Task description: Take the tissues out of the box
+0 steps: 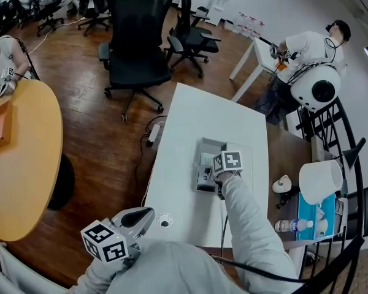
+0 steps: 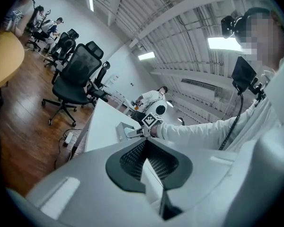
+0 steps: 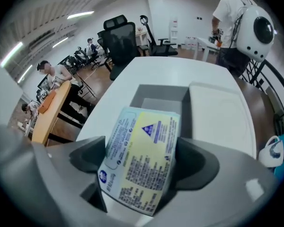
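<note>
My right claw (image 3: pixel 141 151) is pinching a tissue pack (image 3: pixel 138 162) by its two sides, with its jaws spread wide to take it. The pack sits tilted between them, printed face up, light blue at one end and pale yellow at the other. It hangs just over the near edge of the grey box (image 3: pixel 154 91), which stands open on the white worktop (image 1: pixel 184 121) with its lid (image 3: pixel 217 112) lying flat beside it. From the head view, that claw reaches out over the box at the end of a grey sleeve (image 1: pixel 248 225). My left claw (image 1: pixel 144 215) is held back near my body, off the near edge of the worktop. It is pressed together with nothing in it and is well apart from the box.
</note>
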Demonstrator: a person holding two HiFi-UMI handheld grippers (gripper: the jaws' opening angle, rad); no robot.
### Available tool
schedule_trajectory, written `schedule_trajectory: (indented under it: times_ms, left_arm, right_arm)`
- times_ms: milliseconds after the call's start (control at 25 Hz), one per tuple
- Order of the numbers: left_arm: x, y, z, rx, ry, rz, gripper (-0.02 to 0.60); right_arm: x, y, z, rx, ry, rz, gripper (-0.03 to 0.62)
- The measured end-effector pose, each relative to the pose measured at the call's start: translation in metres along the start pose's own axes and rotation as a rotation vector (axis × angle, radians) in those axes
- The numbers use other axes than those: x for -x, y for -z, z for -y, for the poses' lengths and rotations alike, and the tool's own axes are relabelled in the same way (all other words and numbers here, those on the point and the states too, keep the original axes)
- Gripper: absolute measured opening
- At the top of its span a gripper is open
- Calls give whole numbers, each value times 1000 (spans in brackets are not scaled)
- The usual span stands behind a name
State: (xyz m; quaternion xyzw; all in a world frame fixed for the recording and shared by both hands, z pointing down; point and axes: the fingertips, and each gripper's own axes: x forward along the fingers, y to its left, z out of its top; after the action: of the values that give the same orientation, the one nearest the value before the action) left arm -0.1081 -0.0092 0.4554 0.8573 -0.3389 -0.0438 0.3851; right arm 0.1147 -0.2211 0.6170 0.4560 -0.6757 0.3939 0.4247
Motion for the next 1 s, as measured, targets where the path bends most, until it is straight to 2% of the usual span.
schedule_trajectory:
  times_ms: [240, 360, 440, 560, 720, 800, 880, 1000]
  left_arm:
    - [-12, 2, 10, -16, 15, -12, 13]
    - [-19, 1, 14, -26, 26, -22, 14]
    - [-21, -2, 17, -39, 35, -27, 13]
    - [-22, -2, 18, -43, 39, -42, 12]
    - [-24, 5, 18, -37, 39, -63, 12]
    - [-28, 8, 20, -40, 44, -78, 13]
    - [-34, 12, 25, -51, 54, -94, 14]
    - [-42, 17, 34, -71, 68, -117, 13]
  right_arm:
    - [9, 2, 2, 12, -24, 16, 440]
    - [31, -9, 1, 16, -76, 82, 436]
    - [65, -22, -6, 57, -124, 154, 436]
    - [142, -29, -31, 197, -195, 283, 436]
    - [239, 15, -80, 498, -284, 391, 436]
    - [250, 52, -96, 623, -314, 357, 436]
    - [231, 90, -96, 716, -299, 272, 436]
    - [181, 137, -85, 774, -261, 136, 436]
